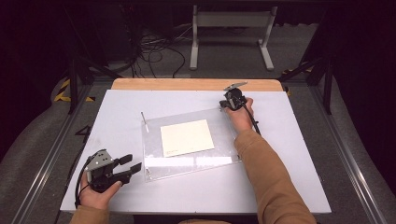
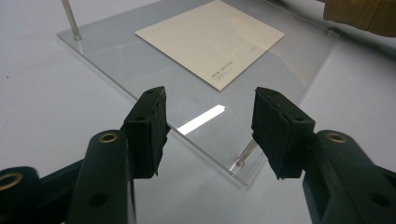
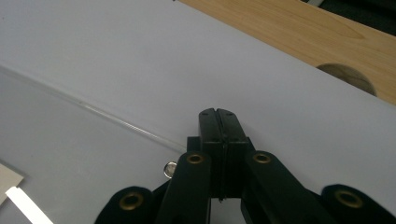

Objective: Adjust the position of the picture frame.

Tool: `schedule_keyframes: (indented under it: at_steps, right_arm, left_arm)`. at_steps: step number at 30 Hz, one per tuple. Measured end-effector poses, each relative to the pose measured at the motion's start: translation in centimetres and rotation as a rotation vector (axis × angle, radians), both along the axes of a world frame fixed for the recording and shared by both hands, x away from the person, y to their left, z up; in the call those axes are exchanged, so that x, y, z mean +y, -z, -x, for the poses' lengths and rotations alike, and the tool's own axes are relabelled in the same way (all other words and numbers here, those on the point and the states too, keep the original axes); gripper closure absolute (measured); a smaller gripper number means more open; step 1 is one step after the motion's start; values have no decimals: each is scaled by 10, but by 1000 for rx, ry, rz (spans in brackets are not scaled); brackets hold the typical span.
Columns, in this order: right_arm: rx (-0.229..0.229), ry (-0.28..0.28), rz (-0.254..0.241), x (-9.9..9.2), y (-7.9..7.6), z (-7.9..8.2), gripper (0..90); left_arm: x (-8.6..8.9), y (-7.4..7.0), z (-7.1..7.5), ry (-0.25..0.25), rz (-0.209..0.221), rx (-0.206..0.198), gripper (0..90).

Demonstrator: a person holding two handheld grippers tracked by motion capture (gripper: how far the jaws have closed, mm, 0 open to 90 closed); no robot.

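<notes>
Landmark: clear acrylic sheet (image 1: 191, 161), flat on white table (image 1: 289, 186), centre.

- Cream card (image 1: 187, 137): on or under sheet, mid-area; which, cannot tell.
- Thin metal post (image 1: 144, 121): upright at sheet's far-left corner.
- Left gripper (image 1: 132, 164): just beside sheet's near-left corner, jaws wide apart, holding nothing; corner sits between the jaws in left gripper view, likely lined up for grab.
- Right gripper (image 1: 228, 103): at sheet's far-right corner, jaws pressed together; whether sheet edge is pinched, cannot tell. Likely steadying the corner.
- Wooden strip (image 1: 196, 84): beyond sheet, table's far edge.
</notes>
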State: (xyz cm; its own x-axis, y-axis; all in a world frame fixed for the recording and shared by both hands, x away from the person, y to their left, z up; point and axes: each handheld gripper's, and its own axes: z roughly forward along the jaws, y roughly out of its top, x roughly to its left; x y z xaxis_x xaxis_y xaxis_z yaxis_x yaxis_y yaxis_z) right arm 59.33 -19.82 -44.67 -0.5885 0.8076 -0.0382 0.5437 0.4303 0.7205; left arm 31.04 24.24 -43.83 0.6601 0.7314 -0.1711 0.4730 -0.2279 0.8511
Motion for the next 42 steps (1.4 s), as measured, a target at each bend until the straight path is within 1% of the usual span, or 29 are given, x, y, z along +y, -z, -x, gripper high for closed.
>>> schedule_keyframes:
  at_steps: [4, 9, 12, 14, 17, 18, 19, 20, 22, 24, 26, 27, 28, 29, 31, 33, 34, 35, 36, 37, 39, 41, 42]
  right_arm:
    - [17, -23, 17, 0, -2, 0, 900]
    - [36, -39, 26, -1, -3, 1, 900]
    - [52, -54, 46, -1, -5, 3, 900]
    - [71, -67, 62, -1, -7, 6, 900]
    - [98, -94, 98, -1, -10, 12, 900]
    - [105, -110, 124, 0, -12, 15, 900]
    - [106, -118, 136, 0, -13, 16, 900]
    - [116, -135, 169, 2, -14, 21, 900]
    - [124, -158, 204, 4, -16, 26, 900]
    - [152, -181, 236, 5, -18, 33, 900]
    - [167, -204, 261, 6, -20, 39, 900]
    - [182, -225, 285, 7, -21, 46, 900]
    - [184, -234, 298, 7, -22, 49, 900]
    - [188, -246, 312, 8, -22, 54, 900]
    - [188, -251, 317, 8, -22, 57, 900]
    - [191, -266, 319, 7, -22, 65, 900]
    - [196, -270, 312, 5, -22, 68, 900]
    - [199, -276, 305, 4, -22, 71, 900]
    - [196, -284, 300, 3, -22, 74, 900]
    - [202, -290, 287, 1, -21, 78, 900]
    - [213, -306, 269, -2, -21, 83, 900]
    - [221, -316, 262, -4, -21, 89, 900]
    - [223, -320, 257, -5, -21, 91, 900]
  left_arm:
    - [1, 1, 0, 0, 7, 2, 459]
    - [0, 0, 0, 4, 11, 8, 459]
    - [0, -1, 1, 4, 8, -1, 459]
    - [2, -1, 2, 3, 9, 1, 457]
    - [5, -1, 4, -4, 16, 2, 455]
    - [6, -1, 5, -11, 17, 1, 455]
    - [9, -2, 7, -15, 20, 8, 451]
    - [11, -2, 8, -16, 25, 12, 450]
    - [17, -3, 11, -24, 43, 14, 439]
    - [21, -5, 16, -39, 45, 15, 436]
    - [26, -6, 20, -45, 42, 7, 435]
    - [30, -7, 25, -58, 49, 11, 433]
    - [30, -7, 25, -58, 49, 11, 431]
    - [34, -8, 29, -62, 42, 4, 429]
    - [35, -8, 31, -65, 40, 3, 426]
    - [36, -8, 35, -61, 33, 6, 422]
    - [36, -7, 37, -53, 25, 7, 420]
    - [35, -6, 39, -53, 28, 16, 416]
    - [36, -6, 40, -36, 22, 19, 411]
    - [35, -5, 42, -31, 26, 20, 410]
    - [34, -4, 44, -14, 22, 23, 406]
    - [33, -4, 45, -6, 12, 30, 405]
    - [32, -4, 45, -6, 0, 35, 404]
